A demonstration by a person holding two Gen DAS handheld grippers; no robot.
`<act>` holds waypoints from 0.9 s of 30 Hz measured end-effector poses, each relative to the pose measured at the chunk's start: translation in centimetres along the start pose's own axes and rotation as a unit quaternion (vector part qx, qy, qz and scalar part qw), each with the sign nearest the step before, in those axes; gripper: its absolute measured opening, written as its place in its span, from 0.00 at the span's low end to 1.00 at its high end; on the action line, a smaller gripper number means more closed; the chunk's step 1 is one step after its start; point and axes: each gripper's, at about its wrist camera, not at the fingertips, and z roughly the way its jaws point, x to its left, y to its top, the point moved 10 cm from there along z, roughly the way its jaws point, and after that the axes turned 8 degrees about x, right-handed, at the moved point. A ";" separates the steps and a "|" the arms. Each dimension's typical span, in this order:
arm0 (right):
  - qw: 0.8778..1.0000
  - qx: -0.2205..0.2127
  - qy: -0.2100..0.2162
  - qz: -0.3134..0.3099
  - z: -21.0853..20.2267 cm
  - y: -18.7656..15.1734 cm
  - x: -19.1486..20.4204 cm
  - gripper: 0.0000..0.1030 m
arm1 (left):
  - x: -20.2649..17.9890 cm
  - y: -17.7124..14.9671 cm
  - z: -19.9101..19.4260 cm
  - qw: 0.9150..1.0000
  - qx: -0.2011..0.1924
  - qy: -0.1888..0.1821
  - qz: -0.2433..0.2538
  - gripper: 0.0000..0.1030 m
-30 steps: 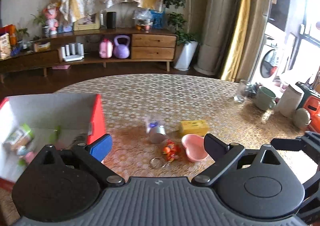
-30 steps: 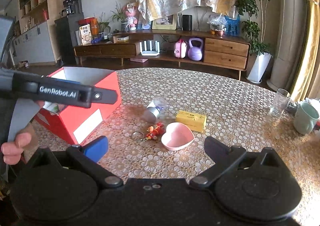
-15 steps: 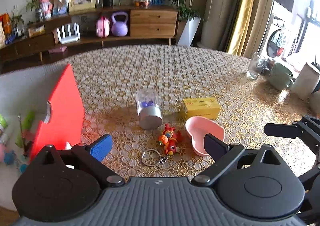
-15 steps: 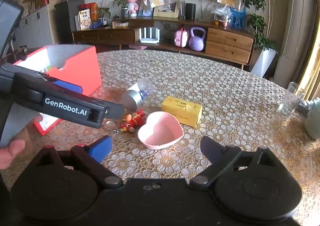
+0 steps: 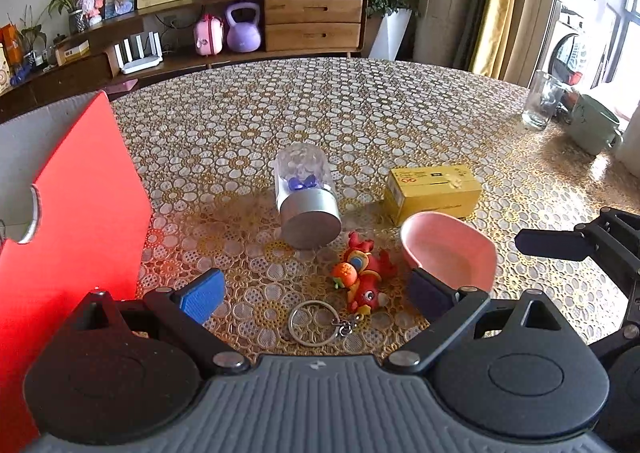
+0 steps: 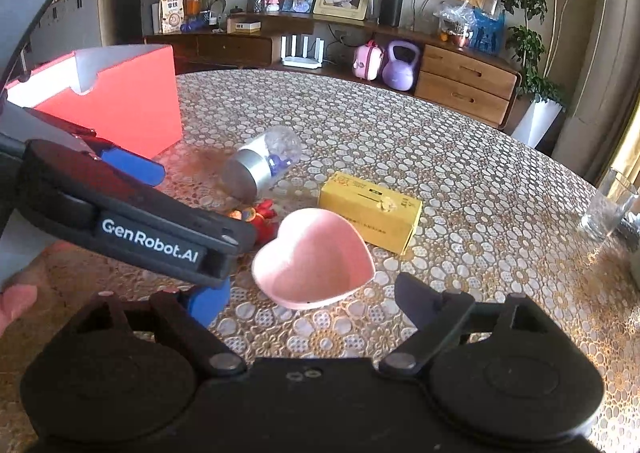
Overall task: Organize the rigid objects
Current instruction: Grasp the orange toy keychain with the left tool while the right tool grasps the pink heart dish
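Note:
A red toy keychain [image 5: 362, 279] with a metal ring lies on the table, between the fingers of my open, empty left gripper [image 5: 316, 293]. A clear jar with a silver lid [image 5: 306, 195] lies on its side behind it. A pink heart-shaped bowl [image 5: 450, 249] and a yellow box [image 5: 434, 189] lie to the right. My right gripper [image 6: 308, 309] is open and empty, just in front of the pink bowl [image 6: 314, 257]. The jar [image 6: 260, 165] and yellow box [image 6: 370, 207] lie beyond it. The left gripper's body partly hides the keychain [image 6: 264, 213].
A red cardboard box [image 5: 76, 205] stands at the left, also in the right wrist view [image 6: 132, 101]. A drinking glass [image 5: 540, 101] and a green mug [image 5: 594, 129] stand at the table's right edge. A wooden sideboard stands across the room.
My left gripper has moved away from above the red box, right and down toward the keychain. My right gripper has moved closer to the pink bowl. Both stay open.

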 end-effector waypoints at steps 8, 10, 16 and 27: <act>1.000 0.004 -0.005 0.003 1.3 0.0 -0.2 0.77 | -0.5 0.2 1.3 1.000 0.004 -0.013 0.007 0.82; 1.000 0.005 -0.003 0.004 1.6 0.1 -0.5 0.76 | -0.7 0.2 1.5 1.000 0.008 -0.020 0.010 0.75; 1.000 -0.001 0.007 0.002 1.7 0.4 -0.4 0.72 | -1.3 0.2 1.6 0.999 -0.004 -0.026 0.028 0.63; 1.000 0.000 0.020 0.013 1.4 0.3 -0.7 0.67 | -1.8 0.7 1.6 0.998 0.001 -0.042 0.043 0.34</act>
